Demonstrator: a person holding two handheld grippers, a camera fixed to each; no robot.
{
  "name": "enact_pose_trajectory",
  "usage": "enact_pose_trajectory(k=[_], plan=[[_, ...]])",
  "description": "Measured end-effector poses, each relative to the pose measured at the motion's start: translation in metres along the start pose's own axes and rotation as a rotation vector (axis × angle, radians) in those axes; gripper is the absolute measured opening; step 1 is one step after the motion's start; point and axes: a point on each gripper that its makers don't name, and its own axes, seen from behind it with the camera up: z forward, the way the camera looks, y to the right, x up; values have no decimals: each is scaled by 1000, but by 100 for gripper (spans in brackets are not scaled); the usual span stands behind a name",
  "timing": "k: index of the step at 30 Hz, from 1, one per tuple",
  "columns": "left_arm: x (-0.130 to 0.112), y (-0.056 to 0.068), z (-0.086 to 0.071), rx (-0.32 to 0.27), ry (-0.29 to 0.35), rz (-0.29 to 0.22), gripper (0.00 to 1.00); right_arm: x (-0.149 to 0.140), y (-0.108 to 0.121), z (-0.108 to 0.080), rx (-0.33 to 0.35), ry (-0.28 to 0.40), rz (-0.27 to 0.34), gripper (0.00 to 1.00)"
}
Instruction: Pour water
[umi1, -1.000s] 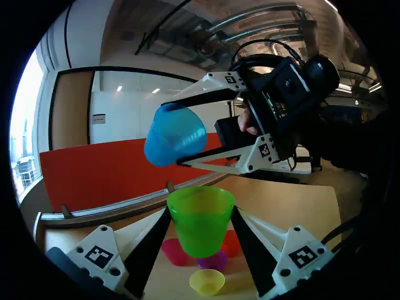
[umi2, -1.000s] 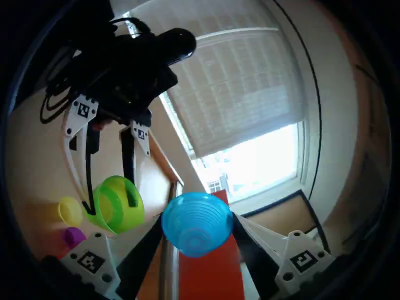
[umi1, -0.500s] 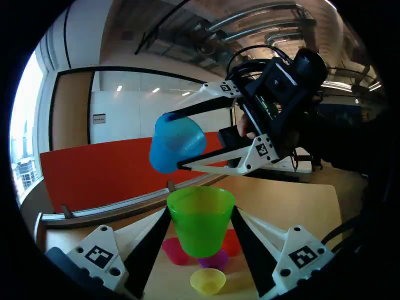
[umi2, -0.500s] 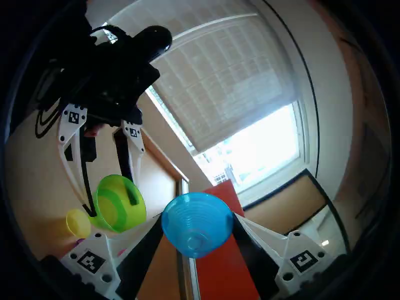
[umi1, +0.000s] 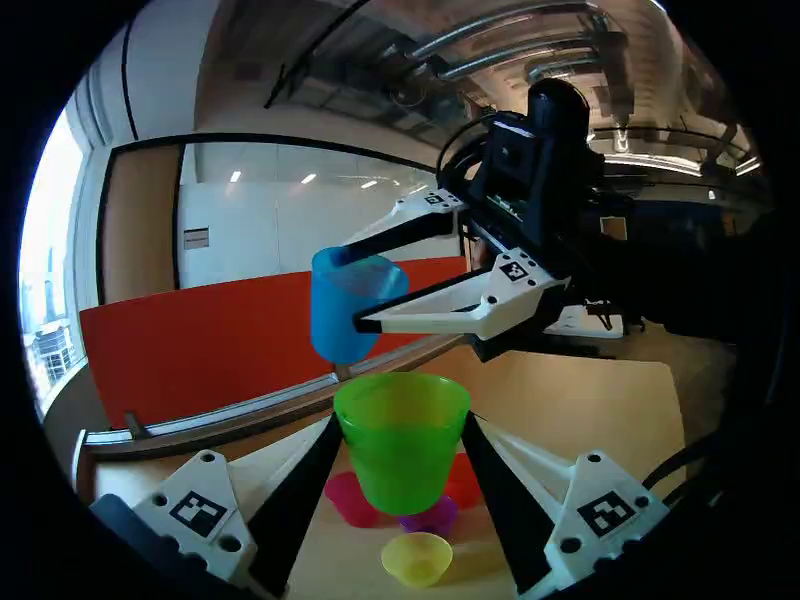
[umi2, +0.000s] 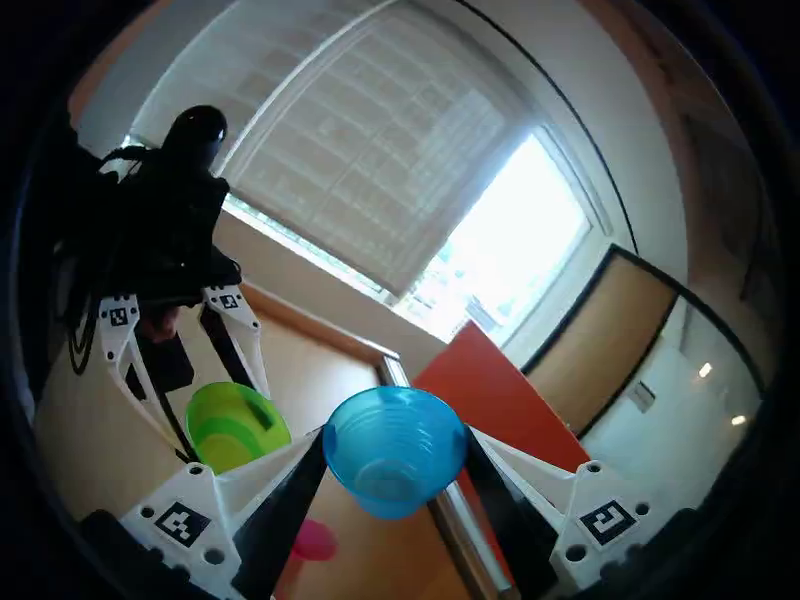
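While we hold both cups up off the table (umi1: 590, 400), no stream shows betw. them, so we judge nothing is pouring right now. Our left gripper (umi1: 402, 470) is clamped on the green cup (umi1: 402, 435), both fingers pressing its sides, cup upright w/ mouth up. Our right gripper (umi2: 395, 470) is likewise closed round the blue cup (umi1: 347, 305), which hangs just above and behind the green rim, tipped only slightly. From the right gripper view we see the blue cup's ribbed bottom and no obvious water (clear water would be hard to spot), so we can't tell if it's emptied or never held any. Green cup's fill level is also unclear. Small pink (umi1: 350, 500), purple (umi1: 430, 518) and yellow (umi1: 416, 558) cups sit on the table below. What's left, prob.: tip blue over green, or set both down.
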Motion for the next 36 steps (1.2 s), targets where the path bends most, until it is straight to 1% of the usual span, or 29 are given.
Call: enact_pose_trajectory(k=[3, 6, 9, 12, 15, 18, 21, 24, 27, 29, 33, 36], plan=[[-1, 2, 0, -5, -5, 1, 85, -12, -1, 0, 1, -27, 76, 94], [-1, 3, 0, -9, -6, 1, 85, -19, -3, -1, 10, -47, 167, 94], [0, 4, 0, -11, -6, 2, 85, -18, -5, -4, 20, -45, 243, 94], [0, 4, 0, -13, -8, 1, 85, -16, -6, -7, 33, -45, 295, 94], [1, 4, 0, -14, -10, -3, 85, -18, -3, -11, 24, -52, 314, 94], [1, 5, -1, -14, -12, -4, 85, -22, -3, -14, 10, -66, 319, 94], [0, 7, -2, -18, -19, -3, 85, -28, -7, -19, 10, -82, 328, 94], [-2, 9, -2, -23, -27, -4, 85, -38, -12, -24, 12, -115, 347, 94], [-2, 12, -2, -29, -31, -7, 85, -49, -14, -29, 4, -156, 371, 94], [-3, 13, -1, -32, -32, -10, 85, -54, -17, -32, 6, -171, 396, 94], [-6, 16, -1, -38, -43, -14, 85, -58, -24, -39, 30, -182, 450, 94], [-13, 21, -1, -51, -61, -18, 85, -62, -27, -45, 32, -187, 476, 94]])
